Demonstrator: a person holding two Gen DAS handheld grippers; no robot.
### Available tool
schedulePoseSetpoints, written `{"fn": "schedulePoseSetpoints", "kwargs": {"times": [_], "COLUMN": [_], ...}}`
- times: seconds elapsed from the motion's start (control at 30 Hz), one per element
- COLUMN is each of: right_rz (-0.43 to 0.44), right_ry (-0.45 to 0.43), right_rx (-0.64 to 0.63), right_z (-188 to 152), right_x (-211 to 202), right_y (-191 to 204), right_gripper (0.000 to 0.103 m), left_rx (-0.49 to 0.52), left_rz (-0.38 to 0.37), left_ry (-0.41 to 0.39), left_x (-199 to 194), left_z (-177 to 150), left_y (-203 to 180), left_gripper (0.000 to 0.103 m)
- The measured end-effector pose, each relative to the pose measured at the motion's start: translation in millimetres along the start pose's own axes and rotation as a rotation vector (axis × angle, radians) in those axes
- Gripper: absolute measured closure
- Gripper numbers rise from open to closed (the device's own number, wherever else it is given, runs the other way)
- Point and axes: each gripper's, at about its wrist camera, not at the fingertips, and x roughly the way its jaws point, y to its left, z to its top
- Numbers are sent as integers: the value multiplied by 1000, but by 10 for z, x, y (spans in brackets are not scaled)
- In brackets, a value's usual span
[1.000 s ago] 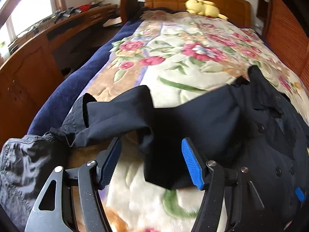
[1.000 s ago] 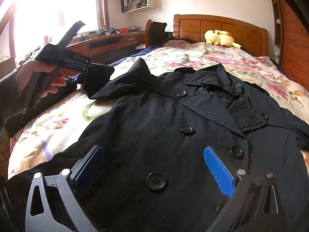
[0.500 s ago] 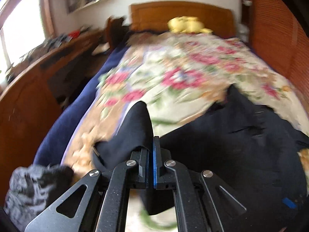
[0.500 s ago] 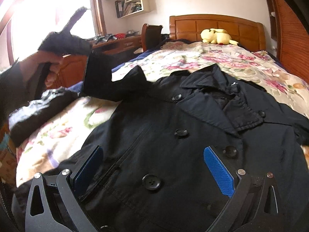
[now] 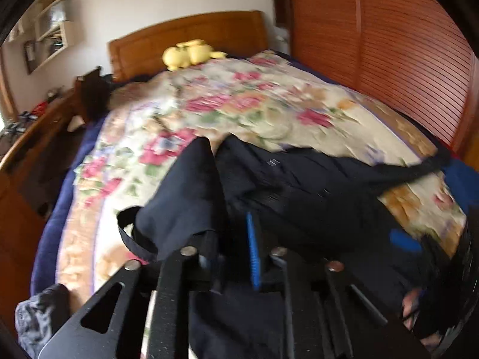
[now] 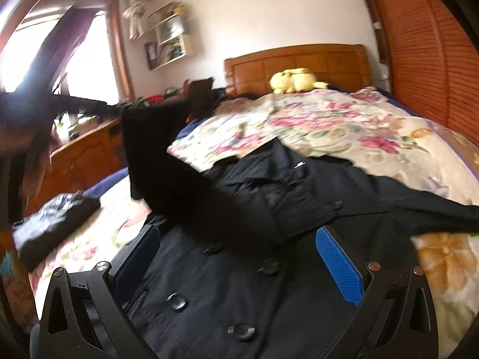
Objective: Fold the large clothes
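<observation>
Bed (image 6: 374, 137) under a flowered cover, headboard at the far end, louvred wardrobe along the right edge, wooden dresser along the left.

Black coat (image 6: 269, 269) spread front-up across the near half of the bed, collar toward the headboard, buttons running down toward the near edge; long axis from near edge to headboard.

Sleeve (image 5: 185, 203) on the coat's left side lifted off the cover, draped up and inward, cuff loop hanging free by the left edge of the bed.

Left claw (image 5: 233, 254) nearly closed, apparently pinching the sleeve cloth between its blue pads; motion blur leaves the grip itself not fully sure. Seen from the right wrist, raised high over the left edge, sleeve trailing down to the coat's shoulder.

Right claw (image 6: 239, 266) spread wide, gripping nothing, low over the coat's buttoned front near the near edge.

Likely turning point: sleeve lying left of the coat's midline, so a carry rightward, across the long axis, onto the chest; left claw nearer and already on it.
</observation>
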Motion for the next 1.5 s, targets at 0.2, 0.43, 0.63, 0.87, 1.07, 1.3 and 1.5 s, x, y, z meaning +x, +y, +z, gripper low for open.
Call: {"fn": "schedulePoseSetpoints", "kwargs": {"times": [0.2, 0.43, 0.63, 0.87, 1.07, 1.3, 1.5], "right_rz": [-34, -30, -21, -27, 13, 10, 16], "right_ry": [-36, -25, -10, 83, 249, 305, 306], "right_rx": [63, 65, 25, -39, -140, -200, -171], "right_z": [56, 38, 73, -11, -188, -211, -216], "right_x": [-92, -66, -25, 348, 820, 987, 1000], "right_y": [-154, -36, 10, 102, 265, 329, 260], "right_gripper": [0, 0, 0, 0, 6, 8, 29], "left_rx": [-37, -40, -77, -124, -142, -197, -173], "left_rz": [-75, -121, -65, -17, -21, -24, 6], "left_ry": [25, 96, 43, 1, -2, -21, -24], "left_x": [13, 5, -148, -57, 70, 95, 121], "left_z": [-416, -1016, -1351, -1657, -1845, -1948, -1992], "left_y": [-99, -151, 8, 212, 327, 425, 347], "left_gripper": [72, 72, 72, 72, 72, 72, 72]}}
